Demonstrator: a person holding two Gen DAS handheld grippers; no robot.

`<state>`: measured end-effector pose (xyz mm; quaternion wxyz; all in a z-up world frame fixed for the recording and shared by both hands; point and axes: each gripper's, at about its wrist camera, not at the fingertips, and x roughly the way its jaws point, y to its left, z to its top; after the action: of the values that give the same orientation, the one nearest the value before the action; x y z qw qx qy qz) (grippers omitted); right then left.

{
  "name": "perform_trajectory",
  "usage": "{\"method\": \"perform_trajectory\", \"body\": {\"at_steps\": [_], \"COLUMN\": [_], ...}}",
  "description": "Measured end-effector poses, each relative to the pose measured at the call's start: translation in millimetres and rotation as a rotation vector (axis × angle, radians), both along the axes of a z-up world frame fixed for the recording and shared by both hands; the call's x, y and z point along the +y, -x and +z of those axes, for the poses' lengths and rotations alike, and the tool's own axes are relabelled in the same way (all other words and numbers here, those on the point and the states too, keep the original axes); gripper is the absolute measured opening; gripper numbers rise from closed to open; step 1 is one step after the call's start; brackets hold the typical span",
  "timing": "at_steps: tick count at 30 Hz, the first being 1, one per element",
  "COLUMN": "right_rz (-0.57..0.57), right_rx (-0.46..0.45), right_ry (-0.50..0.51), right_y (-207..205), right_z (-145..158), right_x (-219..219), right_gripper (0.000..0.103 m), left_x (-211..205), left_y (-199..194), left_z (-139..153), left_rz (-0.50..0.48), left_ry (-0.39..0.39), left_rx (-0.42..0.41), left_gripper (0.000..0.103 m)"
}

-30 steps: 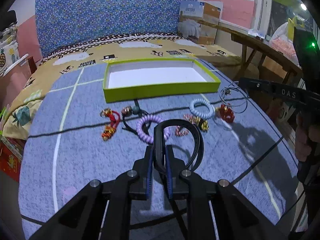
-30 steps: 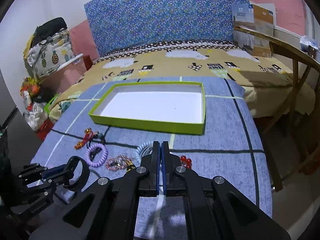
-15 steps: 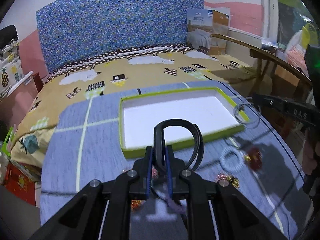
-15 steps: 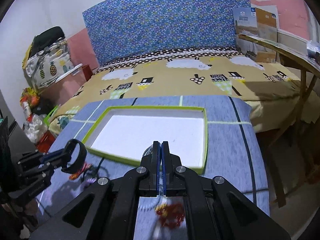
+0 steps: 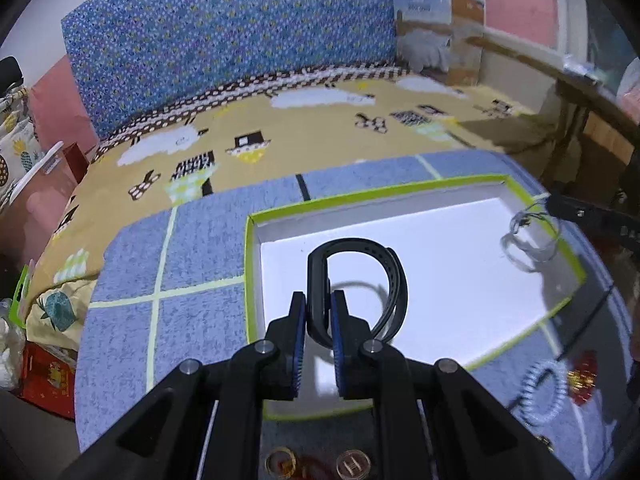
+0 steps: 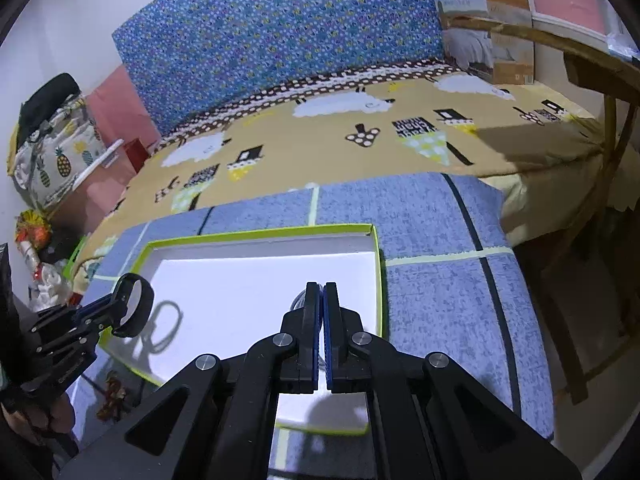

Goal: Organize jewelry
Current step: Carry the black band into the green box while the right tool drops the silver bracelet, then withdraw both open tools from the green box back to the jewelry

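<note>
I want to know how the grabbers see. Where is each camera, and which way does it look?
Left wrist: sits on the left gripper, looking forward and down into the green box; its fingers pinch a black band.
Right wrist: sits on the right gripper, looking forward over the same box; its fingers grip thin wire rings.
Shared: both see the box, the blue mat, and each other's gripper.

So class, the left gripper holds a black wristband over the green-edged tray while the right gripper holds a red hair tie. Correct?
Not quite. The right gripper holds thin silver rings, as the left wrist view shows. The left gripper does hold the black wristband over the green-edged tray.
</note>
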<state>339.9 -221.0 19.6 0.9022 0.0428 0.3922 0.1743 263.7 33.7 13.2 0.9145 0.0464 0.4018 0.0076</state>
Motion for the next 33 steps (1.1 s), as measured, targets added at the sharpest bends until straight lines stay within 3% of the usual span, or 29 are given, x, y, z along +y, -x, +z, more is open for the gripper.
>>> {"method": "perform_trajectory", "body": {"at_steps": [13, 15, 18, 25, 33], "right_rz": [-0.027, -0.035, -0.03, -0.014, 0.009], "right_rx": [0.056, 0.052, 0.042, -0.03, -0.109], "right_ry": [0.032, 0.03, 0.018, 0.027, 0.057], "right_y": [-14, -13, -7, 29, 96], "right_z": [-23, -22, -19, 4, 19], "right_x": [2, -1, -3, -5, -7], "right_gripper": [0.002, 0.017, 0.03, 0.03, 0.03], "left_x": [3, 5, 7, 14, 13], "left_y": [-11, -11, -6, 24, 92], "left_z": [-17, -16, -13, 6, 28], "left_rz": [0.024, 0.021, 0.016, 0.014, -0.014], "left_ry": [0.029, 0.046, 0.06, 0.093, 0.134], "left_rx": [0.034, 0.034, 0.019, -0.042, -0.138], "left_gripper": [0.014, 0.015, 0.022, 0.022, 0.022]}}
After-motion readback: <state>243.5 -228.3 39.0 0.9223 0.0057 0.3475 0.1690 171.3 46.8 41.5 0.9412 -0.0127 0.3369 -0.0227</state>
